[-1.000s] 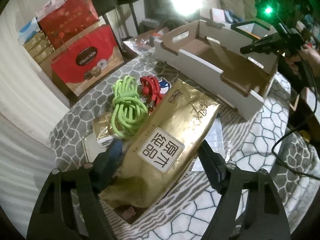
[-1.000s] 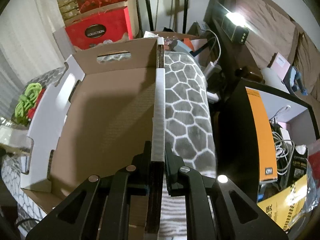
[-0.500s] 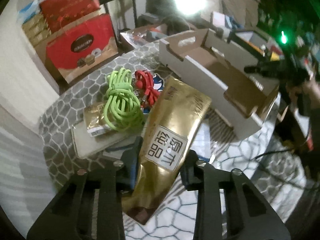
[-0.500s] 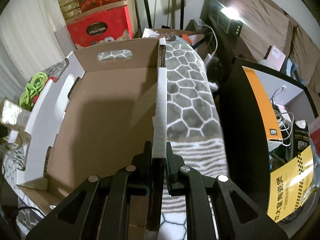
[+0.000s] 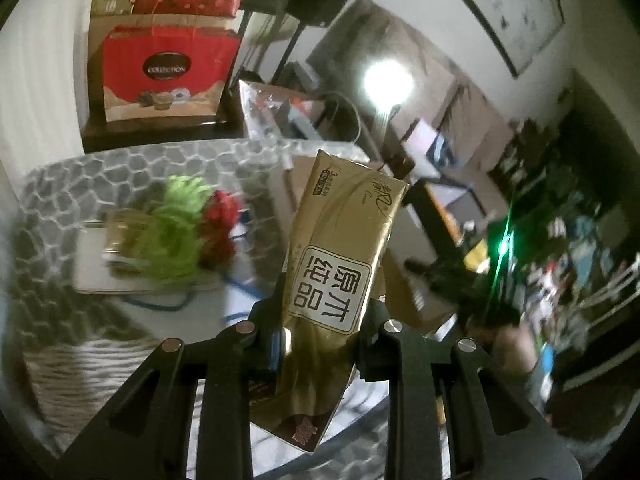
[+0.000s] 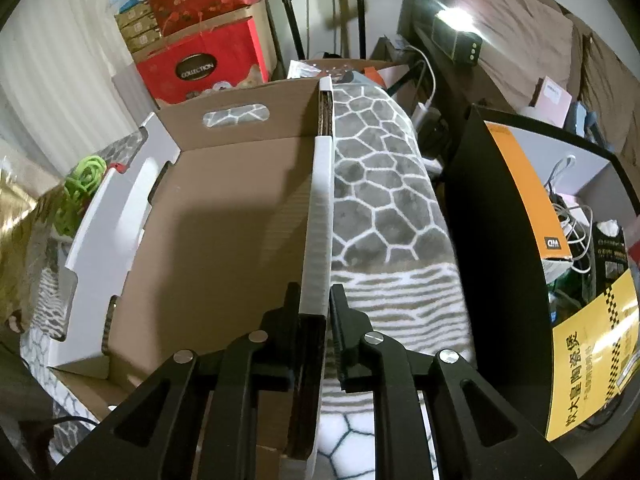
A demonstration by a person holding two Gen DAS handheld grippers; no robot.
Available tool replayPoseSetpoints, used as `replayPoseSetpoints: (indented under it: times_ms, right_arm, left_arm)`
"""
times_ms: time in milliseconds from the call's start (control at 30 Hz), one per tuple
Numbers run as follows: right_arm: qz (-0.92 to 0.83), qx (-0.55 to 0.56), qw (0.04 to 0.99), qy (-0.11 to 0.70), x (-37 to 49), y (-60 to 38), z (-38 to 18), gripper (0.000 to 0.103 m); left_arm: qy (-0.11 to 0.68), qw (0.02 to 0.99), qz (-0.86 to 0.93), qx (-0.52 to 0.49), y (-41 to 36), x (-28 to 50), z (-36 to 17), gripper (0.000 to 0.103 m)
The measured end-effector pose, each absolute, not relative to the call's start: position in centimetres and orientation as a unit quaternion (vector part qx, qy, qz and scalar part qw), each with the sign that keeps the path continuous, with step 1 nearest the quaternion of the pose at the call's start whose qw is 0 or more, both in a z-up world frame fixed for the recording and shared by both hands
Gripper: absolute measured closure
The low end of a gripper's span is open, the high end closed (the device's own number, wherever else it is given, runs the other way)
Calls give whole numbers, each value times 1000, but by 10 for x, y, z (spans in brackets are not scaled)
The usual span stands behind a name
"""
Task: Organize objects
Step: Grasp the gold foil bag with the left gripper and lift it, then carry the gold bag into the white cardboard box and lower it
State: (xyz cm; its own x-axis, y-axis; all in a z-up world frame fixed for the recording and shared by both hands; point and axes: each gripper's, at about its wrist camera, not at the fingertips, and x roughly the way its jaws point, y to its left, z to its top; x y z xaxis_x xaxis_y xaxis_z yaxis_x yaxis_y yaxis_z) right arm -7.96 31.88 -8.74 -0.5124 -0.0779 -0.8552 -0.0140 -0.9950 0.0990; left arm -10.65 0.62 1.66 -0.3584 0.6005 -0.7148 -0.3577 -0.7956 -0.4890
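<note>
Patterned table [image 5: 100, 176] below; left hand-held gripper [image 5: 320, 320] raised, clamping gold pouch [image 5: 340, 264].

The gold pouch [image 5: 340, 280] looks like glossy, crinkled foil. Beside it, the cardboard tray [image 6: 224, 216] is matt: brown corrugated inside, white outside. The tablecloth [image 6: 384, 200] beneath looks like soft fabric.

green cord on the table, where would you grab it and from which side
Take the green cord across the middle of its bundle, coming down from above. It lies flat in a loose coil on the table, so the bunched middle strands give the most to pinch. The red cord lies right against one side, so keep the fingers clear of it.
</note>
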Motion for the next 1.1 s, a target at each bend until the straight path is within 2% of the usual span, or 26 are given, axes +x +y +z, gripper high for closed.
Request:
replayPoseSetpoints:
  times_ms: [167, 600, 767, 933, 1033, 1100]
  right_arm:
    - [-868, 492, 14, -63, -78, 320, -86, 85]
    - [-870, 488, 7, -68, -74, 324, -86, 88]
    - [-870, 489, 5, -70, -73, 324, -88, 88]
    - [-869, 490, 6, -66, -73, 324, -88, 88]
    - [-869, 489, 8, -67, -73, 324, -88, 88]
    - [-869, 490, 8, -66, -72, 324, -89, 88]
  left_arm:
    - [-206, 295, 790, -497, 42, -121, -5, 79]
    - [-281, 271, 781, -486, 85, -141, -13, 80]
    - [-312, 256, 766, -500, 105, -151, -40, 80]
    - [-307, 245, 764, -512, 119, -152, -61, 79]
    - [-291, 237, 762, -527, 125, -153, -67, 69]
    - [-282, 233, 764, -532, 125, -152, -67, 58]
